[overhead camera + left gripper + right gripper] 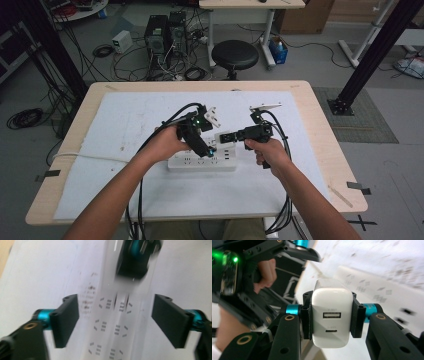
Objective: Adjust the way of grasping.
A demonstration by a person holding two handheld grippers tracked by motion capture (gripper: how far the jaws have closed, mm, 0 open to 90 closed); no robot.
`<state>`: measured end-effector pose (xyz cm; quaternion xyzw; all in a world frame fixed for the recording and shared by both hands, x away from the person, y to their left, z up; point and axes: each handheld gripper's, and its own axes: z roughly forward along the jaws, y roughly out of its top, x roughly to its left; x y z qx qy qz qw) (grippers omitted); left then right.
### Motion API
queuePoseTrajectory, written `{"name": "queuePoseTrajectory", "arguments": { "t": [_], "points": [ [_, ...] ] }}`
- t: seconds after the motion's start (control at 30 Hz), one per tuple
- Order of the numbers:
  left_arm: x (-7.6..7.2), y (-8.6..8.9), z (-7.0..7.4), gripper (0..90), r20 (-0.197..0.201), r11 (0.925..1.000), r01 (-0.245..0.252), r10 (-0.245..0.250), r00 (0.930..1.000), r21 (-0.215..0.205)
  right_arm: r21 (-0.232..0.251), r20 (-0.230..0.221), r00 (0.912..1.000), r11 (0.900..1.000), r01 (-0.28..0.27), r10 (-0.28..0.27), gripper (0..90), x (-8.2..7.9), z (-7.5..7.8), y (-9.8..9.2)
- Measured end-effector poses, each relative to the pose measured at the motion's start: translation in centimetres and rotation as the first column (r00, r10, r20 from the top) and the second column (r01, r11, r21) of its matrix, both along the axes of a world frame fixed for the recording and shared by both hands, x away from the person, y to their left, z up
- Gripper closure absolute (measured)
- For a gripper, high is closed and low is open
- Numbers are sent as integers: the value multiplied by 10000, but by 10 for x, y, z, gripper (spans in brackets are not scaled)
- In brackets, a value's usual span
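Observation:
A white power strip [202, 162] lies on the white mat, seen up close as the power strip [110, 325] in the left gripper view. My left gripper [115, 322] points down over it, open, one jaw on each long side of the strip; in the high view the left gripper [210, 150] sits at the strip's back edge. My right gripper [332, 317] is shut on a white USB charger [332, 315], its two ports facing the camera. In the high view the right gripper [223, 137] holds the charger just behind the strip, close to the left gripper.
A white mat [125, 125] covers most of the wooden table [320, 125]. Black cables trail from both grippers off the table's near edge. A black stool [235, 54] and computer boxes [162, 32] stand on the floor beyond the table.

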<state>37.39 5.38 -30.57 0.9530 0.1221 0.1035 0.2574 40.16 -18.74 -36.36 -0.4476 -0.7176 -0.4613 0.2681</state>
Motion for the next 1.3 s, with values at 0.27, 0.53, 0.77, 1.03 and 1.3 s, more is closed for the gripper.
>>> {"name": "queuePoseTrajectory", "arguments": {
  "t": [0.27, 0.53, 0.77, 1.03, 1.3],
  "points": [
    [7, 44, -3, 207, -990, 9935, -1134, 1136, 9886, 74, -1449, 840, 9964, 9894, 45, 77, 619, -5, 9, -27],
    [11, 86, -3, 207, -1018, 9770, -2006, 2072, 9730, 718, -2663, 1669, 9855, 9638, 160, 297, 619, -9, 24, -42],
    [12, 114, -1, 207, -683, 9573, -2090, 2264, 9716, 2000, -3789, 2051, 9746, 9254, -61, 904, 619, -12, 37, -57],
    [8, 132, 0, 207, -535, 9546, -1911, 2083, 9766, 2285, -4914, 2734, 9482, 8709, -71, 1620, 619, -18, 59, -68],
    [2, 139, -2, 207, -824, 9511, -2047, 2288, 9700, 2312, -5771, 2959, 9297, 8167, -90, 2194, 619, -20, 66, -72]
  ]
}}
